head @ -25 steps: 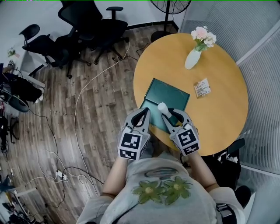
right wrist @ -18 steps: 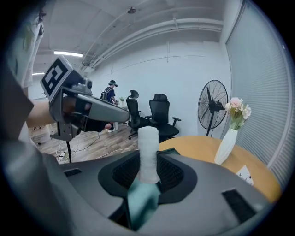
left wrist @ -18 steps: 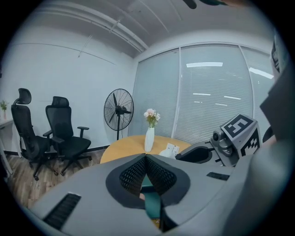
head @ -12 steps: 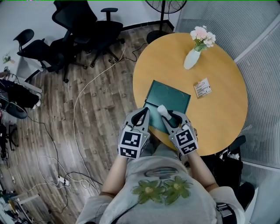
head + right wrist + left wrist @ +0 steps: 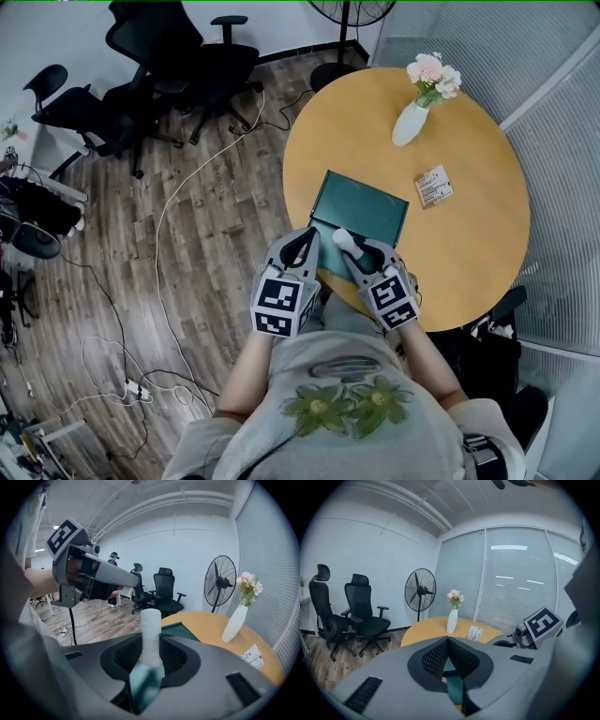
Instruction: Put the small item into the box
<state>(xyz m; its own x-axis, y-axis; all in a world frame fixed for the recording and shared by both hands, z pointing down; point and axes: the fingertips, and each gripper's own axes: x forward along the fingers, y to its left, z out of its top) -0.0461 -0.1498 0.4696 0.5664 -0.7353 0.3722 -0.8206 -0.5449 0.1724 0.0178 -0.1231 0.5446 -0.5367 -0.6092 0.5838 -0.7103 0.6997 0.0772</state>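
Round wooden table (image 5: 469, 234) under me, office chairs (image 5: 159, 56) off on the plank floor (image 5: 216, 234). Green box (image 5: 361, 202) lies at the table's near edge, top open. White vase (image 5: 410, 125) w/ flowers and a small packet (image 5: 433, 187) are well apart from it on the far side.

Step in hand, as I judge it: get the small item (image 5: 151, 623) down into the box and let go. To do it well, I should put the tips over the green bottom, not over the rim, and go low before opening. It's a white cylinder, prob. light, and would likely tip or roll if dropped from high. Open slowly, then draw straight back w/o brushing it.

R claw (image 5: 151, 644): narrow, pads pressed on the small item from both sides. It stands upright btw them and sticks out past the tips. In the head view it hangs over the box's near edge. I can't tell if it touches anything below.

L claw (image 5: 449, 643): tips meet, nothing nipped that I can see. Green of the box shows through the gap behind them. It sits just beside the box's near-left corner, handy to steady the box if it slides.
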